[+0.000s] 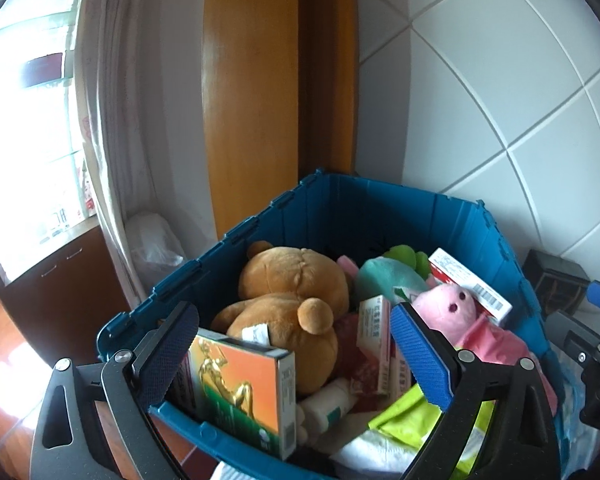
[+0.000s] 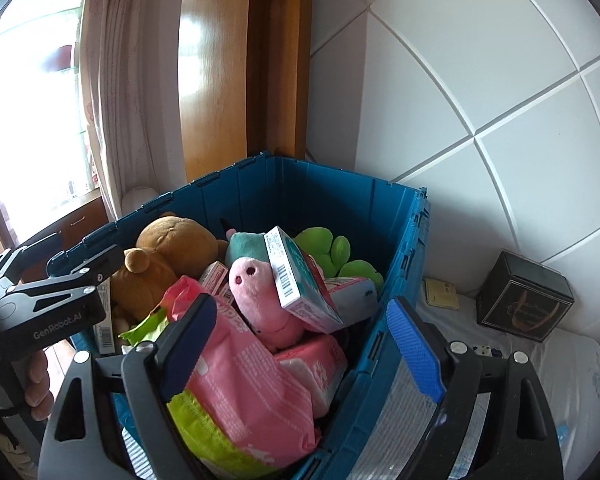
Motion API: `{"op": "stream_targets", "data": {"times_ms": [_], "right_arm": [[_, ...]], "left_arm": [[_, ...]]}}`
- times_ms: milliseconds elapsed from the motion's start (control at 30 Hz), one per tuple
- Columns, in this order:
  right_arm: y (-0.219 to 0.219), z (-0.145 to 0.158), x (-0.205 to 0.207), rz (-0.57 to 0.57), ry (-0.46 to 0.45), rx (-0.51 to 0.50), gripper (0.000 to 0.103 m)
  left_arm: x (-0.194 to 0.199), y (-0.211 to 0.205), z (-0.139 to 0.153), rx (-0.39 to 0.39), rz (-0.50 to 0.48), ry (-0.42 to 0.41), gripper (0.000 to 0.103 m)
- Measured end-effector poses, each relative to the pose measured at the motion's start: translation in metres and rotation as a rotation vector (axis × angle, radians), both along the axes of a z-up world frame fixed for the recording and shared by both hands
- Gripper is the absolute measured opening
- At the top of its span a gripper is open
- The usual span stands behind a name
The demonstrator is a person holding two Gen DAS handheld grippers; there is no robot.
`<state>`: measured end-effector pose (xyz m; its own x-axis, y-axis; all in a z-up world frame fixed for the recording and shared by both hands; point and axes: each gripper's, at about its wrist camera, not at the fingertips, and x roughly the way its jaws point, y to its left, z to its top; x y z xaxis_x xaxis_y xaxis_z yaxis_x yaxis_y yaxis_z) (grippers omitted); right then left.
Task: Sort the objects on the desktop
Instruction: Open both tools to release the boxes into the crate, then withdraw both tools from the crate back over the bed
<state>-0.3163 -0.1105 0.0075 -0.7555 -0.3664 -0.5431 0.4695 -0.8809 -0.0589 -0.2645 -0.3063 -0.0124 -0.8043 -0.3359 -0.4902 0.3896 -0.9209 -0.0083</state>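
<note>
The deep blue plastic crate (image 1: 364,204) is standing in a corner against the white tiled wall (image 1: 512,80) and the orange-brown wooden door frame (image 1: 256,92), and it is holding all the sorted things. The left wrist view is showing what the other view hides: an orange and green cardboard box with a gold figure (image 1: 240,388) standing upright on its long edge against the near crate wall, with a white plastic bottle (image 1: 332,400) lying on its side beside it. The right wrist view is showing the white table surface (image 2: 540,360) outside the crate, where a black cube-shaped box (image 2: 524,296) and a small yellow pad (image 2: 442,294) are resting, and a white and teal barcoded carton (image 2: 296,276) lying tilted across the pink plush pig (image 2: 260,292), its long axis running from the back wall down toward the camera. The brown plush bear (image 1: 296,292) is lying at the left of the pile, and the green plush toy (image 2: 336,256) is half buried at the back. The left gripper (image 1: 296,356) is hanging over the crate with jaws spread wide and nothing between the pads. The right gripper (image 2: 304,352) is also gaping, its pads straddling the pink and green plastic packet (image 2: 252,396) and the crate's right wall without pressing on them. The packet's lower end is cut off by the frame edge.
</note>
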Motion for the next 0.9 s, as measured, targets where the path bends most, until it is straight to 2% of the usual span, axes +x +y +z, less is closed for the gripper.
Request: {"op": "stream_targets", "data": {"times_ms": [300, 533, 600, 633, 667, 900], "right_arm": [[0.013, -0.003, 0.029, -0.018, 0.002, 0.013, 0.088], [0.027, 0.0, 0.049, 0.005, 0.013, 0.017, 0.089], [0.03, 0.001, 0.053, 0.015, 0.018, 0.02, 0.093], [0.033, 0.0, 0.055, 0.018, 0.02, 0.02, 0.1], [0.035, 0.0, 0.056, 0.021, 0.022, 0.02, 0.102], [0.055, -0.001, 0.059, 0.035, 0.021, 0.013, 0.102]], "left_arm": [[0.027, 0.023, -0.004, -0.009, -0.032, 0.003, 0.098], [0.045, 0.038, -0.007, -0.001, -0.006, -0.007, 0.098], [0.048, 0.044, -0.008, 0.002, 0.0, -0.011, 0.098], [0.049, 0.047, -0.008, 0.003, 0.001, -0.012, 0.098], [0.05, 0.051, -0.008, 0.002, 0.004, -0.015, 0.098], [0.059, 0.071, -0.009, 0.004, 0.02, -0.006, 0.098]]}}
